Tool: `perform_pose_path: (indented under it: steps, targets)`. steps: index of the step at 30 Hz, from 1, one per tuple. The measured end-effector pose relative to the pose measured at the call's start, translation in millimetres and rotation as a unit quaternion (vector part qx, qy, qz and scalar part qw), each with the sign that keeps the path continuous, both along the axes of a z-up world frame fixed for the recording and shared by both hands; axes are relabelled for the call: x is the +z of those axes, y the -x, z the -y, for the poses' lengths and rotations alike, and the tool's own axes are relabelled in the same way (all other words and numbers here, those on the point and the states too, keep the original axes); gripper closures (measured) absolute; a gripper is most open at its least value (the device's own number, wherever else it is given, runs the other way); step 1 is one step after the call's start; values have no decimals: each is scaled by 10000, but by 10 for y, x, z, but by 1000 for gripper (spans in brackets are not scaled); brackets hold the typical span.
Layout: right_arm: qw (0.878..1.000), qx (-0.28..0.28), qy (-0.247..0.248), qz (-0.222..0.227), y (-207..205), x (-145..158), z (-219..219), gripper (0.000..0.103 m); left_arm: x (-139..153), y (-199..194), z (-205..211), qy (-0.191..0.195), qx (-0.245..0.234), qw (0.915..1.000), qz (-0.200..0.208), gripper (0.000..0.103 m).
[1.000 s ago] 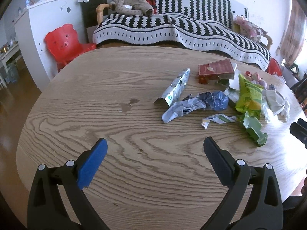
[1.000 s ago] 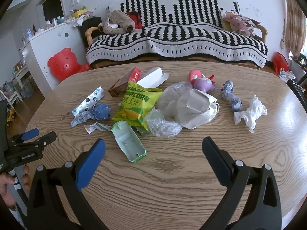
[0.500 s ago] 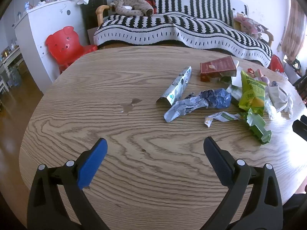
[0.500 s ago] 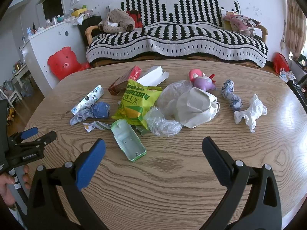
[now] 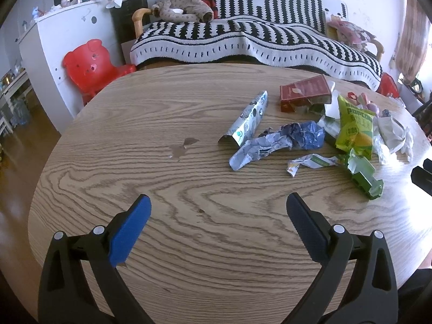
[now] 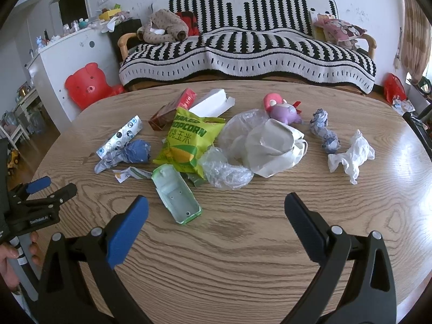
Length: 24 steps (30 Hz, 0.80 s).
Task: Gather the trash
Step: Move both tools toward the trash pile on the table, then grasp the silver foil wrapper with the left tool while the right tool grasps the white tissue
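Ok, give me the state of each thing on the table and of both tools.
Left tool: open, empty, above bare table.
Right tool: open, empty.
Popcorn bag: flattened, lying on other trash.
Red box: lying flat, end open.
Green plastic tray: hollow side up.
Blue paper: crumpled.
White tissue: crumpled, apart from the pile.

both wrist views face the sofa (image 6: 243, 40), sharing the table (image 5: 162, 140).

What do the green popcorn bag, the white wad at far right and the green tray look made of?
Popcorn bag: glossy printed plastic film, with shiny creases. White wad: probably tissue or thin plastic; soft crumpled folds. Green tray: rigid moulded plastic, smooth with moulded holes.
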State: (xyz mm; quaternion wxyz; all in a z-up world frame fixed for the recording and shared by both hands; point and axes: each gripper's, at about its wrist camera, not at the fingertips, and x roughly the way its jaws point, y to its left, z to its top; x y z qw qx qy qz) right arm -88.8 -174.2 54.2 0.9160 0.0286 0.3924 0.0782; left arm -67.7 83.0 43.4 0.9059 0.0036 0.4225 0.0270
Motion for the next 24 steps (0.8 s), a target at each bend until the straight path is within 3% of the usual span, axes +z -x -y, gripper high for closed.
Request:
perform_pose_path:
  steps: [18,22,24]
  targets:
    - [9999,-123,57,-71,-32,-54,158,6,-24,-16,76,-78,-99,9999,-25,5]
    - [9992,-373,-145,-2,-33,-24,372,6,30,-20,92,61,-71,9999,59,5]
    - [9964,-822,-72,213,-9,36,601,6,63,-64,104,126,-51,9998,116,5]
